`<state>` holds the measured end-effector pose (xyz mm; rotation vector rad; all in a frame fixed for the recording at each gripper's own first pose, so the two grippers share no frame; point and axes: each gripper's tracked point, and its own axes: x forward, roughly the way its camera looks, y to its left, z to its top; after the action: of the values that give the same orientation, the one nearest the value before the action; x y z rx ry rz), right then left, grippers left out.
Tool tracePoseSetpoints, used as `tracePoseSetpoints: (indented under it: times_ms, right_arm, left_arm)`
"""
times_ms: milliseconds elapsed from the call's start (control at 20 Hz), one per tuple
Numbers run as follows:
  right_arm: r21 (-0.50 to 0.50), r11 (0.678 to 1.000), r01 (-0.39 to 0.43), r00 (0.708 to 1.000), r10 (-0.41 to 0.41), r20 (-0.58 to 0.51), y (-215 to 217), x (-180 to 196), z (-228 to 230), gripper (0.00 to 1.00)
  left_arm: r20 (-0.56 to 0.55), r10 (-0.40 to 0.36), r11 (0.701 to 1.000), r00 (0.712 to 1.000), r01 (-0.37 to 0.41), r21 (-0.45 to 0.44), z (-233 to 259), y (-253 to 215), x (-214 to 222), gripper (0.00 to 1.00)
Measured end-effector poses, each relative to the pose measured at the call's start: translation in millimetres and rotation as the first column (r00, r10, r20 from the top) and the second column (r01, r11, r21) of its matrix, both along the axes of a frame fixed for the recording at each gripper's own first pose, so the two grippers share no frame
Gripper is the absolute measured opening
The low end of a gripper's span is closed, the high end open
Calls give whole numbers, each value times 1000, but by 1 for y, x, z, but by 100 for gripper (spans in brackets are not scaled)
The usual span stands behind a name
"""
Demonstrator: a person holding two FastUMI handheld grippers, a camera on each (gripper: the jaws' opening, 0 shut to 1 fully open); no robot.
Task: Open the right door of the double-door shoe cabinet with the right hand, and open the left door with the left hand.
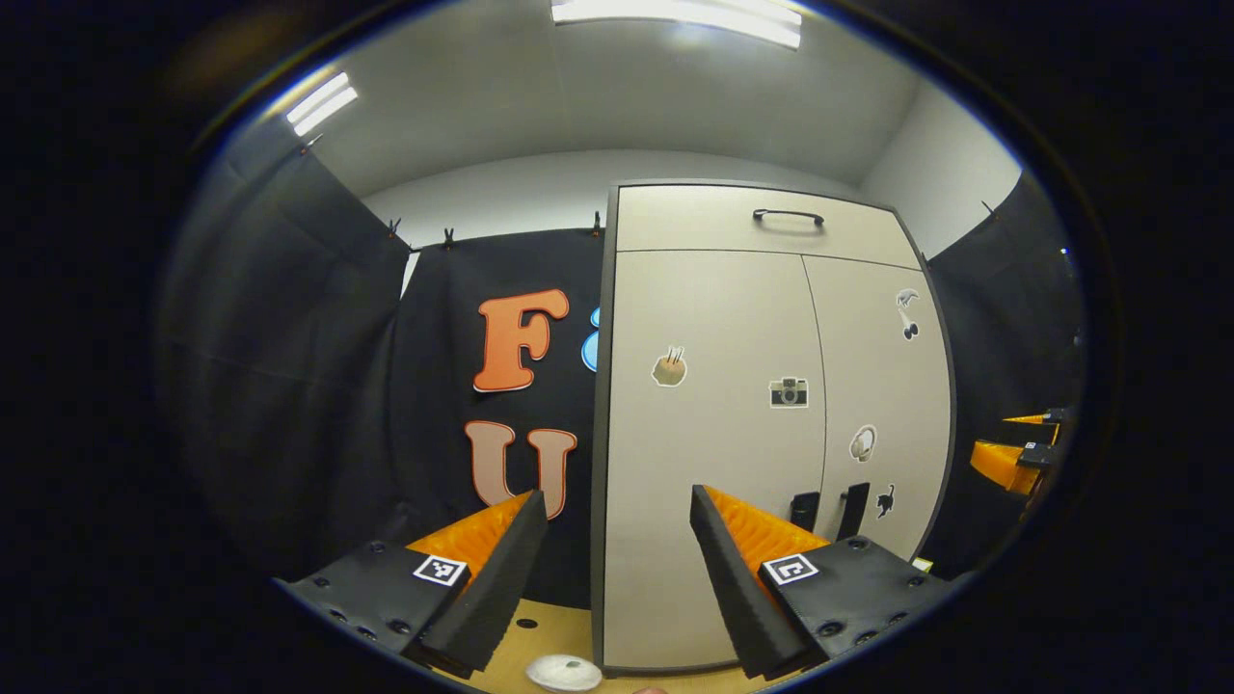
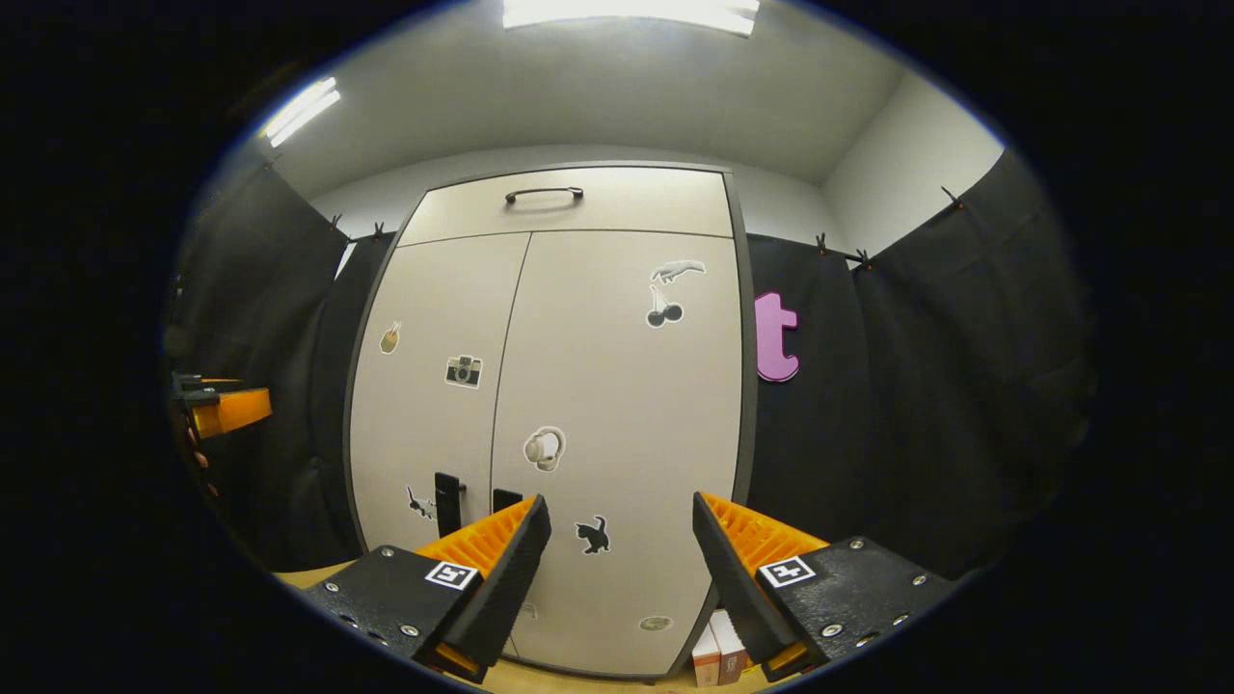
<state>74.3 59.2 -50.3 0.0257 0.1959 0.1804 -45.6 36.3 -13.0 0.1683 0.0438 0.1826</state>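
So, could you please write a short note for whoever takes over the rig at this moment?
Left tool: open, holding nothing, short of the left door.
Right tool: open, holding nothing, facing the right door.
Shoe cabinet: both doors shut; the two dark handles sit low, beside the centre seam.
Done: nothing yet, neither handle touched.
Left: right tool pulls the right door open, then left tool opens the left door.

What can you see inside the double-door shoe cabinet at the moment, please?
Nothing: the left door and right door are both shut, covering the inside. Their fronts show stickers and dark handles.
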Motion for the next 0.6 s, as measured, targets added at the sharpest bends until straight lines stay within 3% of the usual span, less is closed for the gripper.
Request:
tracePoseSetpoints:
  times_ms: [200, 350, 600]
  right_arm:
    - [11, 1000, -10, 999, 11, -47, 19, 21, -19, 90]
    - [31, 999, -16, 996, 19, -84, 36, 39, -36, 86]
    - [89, 993, -81, 974, 98, -203, 88, 55, -80, 76]
  left_arm:
    - [-7, 10, 999, 1000, -10, -34, -11, 16, 6, 96]
    - [-15, 33, 998, 999, -34, -48, -21, 31, 9, 94]
    - [-33, 90, 994, 995, -92, -62, -34, 67, 4, 96]
